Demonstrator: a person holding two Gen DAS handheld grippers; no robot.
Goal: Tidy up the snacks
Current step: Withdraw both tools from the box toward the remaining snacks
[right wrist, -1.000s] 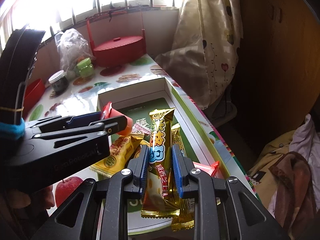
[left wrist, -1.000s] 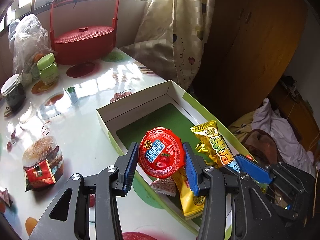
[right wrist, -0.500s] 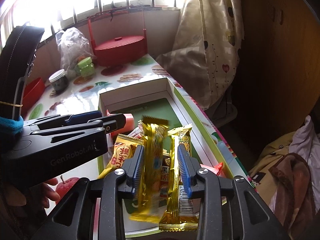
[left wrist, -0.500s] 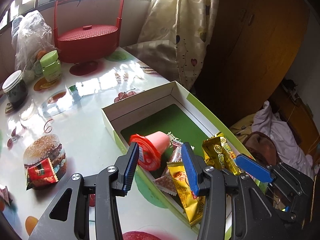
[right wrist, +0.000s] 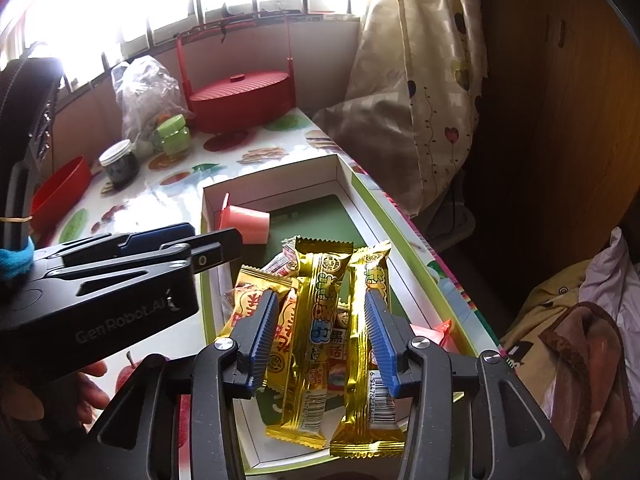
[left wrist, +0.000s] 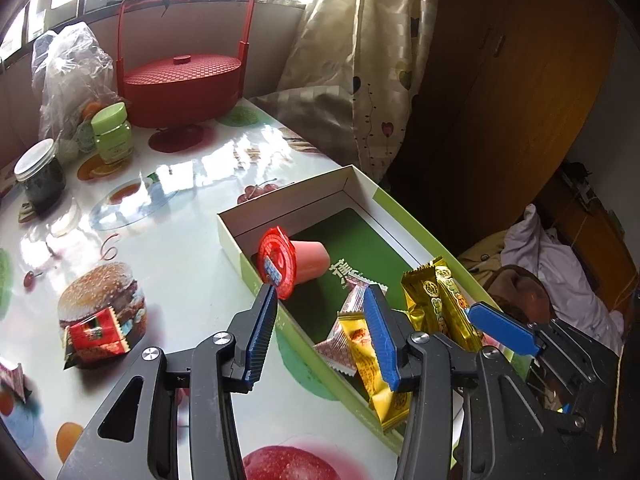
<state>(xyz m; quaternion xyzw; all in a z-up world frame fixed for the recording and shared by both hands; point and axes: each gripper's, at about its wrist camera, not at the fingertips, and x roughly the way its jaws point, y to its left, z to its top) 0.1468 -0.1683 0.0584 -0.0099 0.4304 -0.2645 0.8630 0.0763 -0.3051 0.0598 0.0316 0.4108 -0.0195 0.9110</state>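
Note:
An open green-and-white box [left wrist: 228,226] [right wrist: 404,232] lies on the table. A red jelly cup [left wrist: 294,264] [right wrist: 244,222] lies on its side in the box against the left wall. Gold snack bars [right wrist: 316,328] [left wrist: 444,304] and small wrapped snacks [left wrist: 340,340] lie in the near end. My left gripper [left wrist: 320,320] is open and empty above the box's left edge, just behind the cup. My right gripper [right wrist: 322,320] is open and empty above the gold bars. A red snack packet [left wrist: 96,338] lies on the table left of the box.
A red lidded basket [left wrist: 182,84] with a tall handle stands at the table's far end, next to a plastic bag [left wrist: 68,76], a green jar [left wrist: 111,134] and a dark jar [left wrist: 40,176]. A red bowl [right wrist: 56,196] sits far left. Curtain and wooden cupboard stand right of the table.
My left gripper opened and the jelly cup dropped into the box on its side. My right gripper opened and its gold bar fell onto the others in the box.

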